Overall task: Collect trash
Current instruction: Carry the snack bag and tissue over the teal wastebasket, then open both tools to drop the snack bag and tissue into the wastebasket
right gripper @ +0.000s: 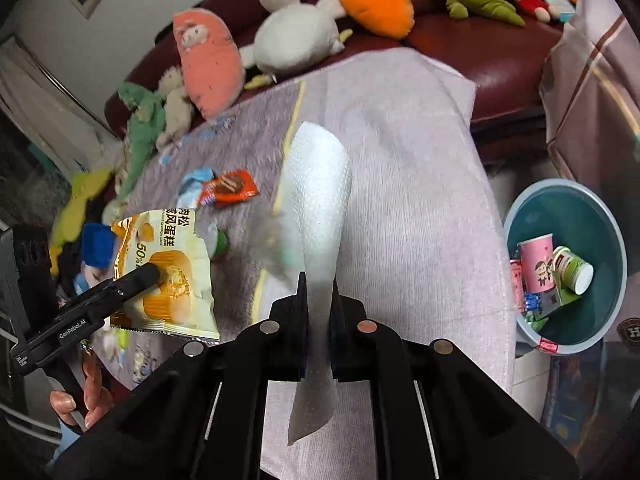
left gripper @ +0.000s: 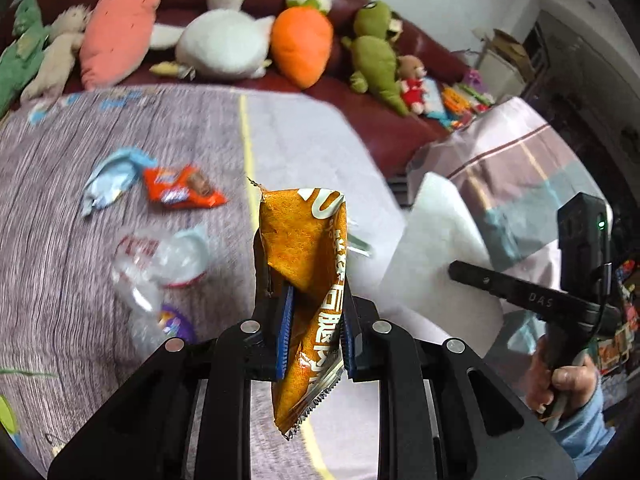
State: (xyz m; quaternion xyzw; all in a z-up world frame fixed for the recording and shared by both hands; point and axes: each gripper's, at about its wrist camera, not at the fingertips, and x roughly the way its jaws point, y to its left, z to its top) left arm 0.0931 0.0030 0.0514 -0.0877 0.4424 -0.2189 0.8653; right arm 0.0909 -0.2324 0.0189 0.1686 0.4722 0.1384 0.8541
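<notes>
My left gripper (left gripper: 314, 300) is shut on an orange and cream cake wrapper (left gripper: 306, 256), which stands up between its blue pads; the right wrist view shows that cake wrapper (right gripper: 168, 276) from the side, above the cloth. A white paper towel (right gripper: 318, 216) is pinched in my shut right gripper (right gripper: 320, 280) and rises ahead of it; from the left wrist view that paper towel (left gripper: 436, 240) hangs off to the right. On the purple cloth (left gripper: 60, 208) lie an orange snack wrapper (left gripper: 182, 188), a pale blue wrapper (left gripper: 110, 180) and a crushed clear plastic cup (left gripper: 160, 268).
A teal bin (right gripper: 608, 240) stands on the floor to the right of the table, holding a pink cup (right gripper: 538, 264) and a green-labelled bottle (right gripper: 574, 270). Plush toys, among them an orange carrot (left gripper: 302, 46), crowd the dark red sofa (left gripper: 400, 136) behind. A hand (left gripper: 560, 384) grips the right tool.
</notes>
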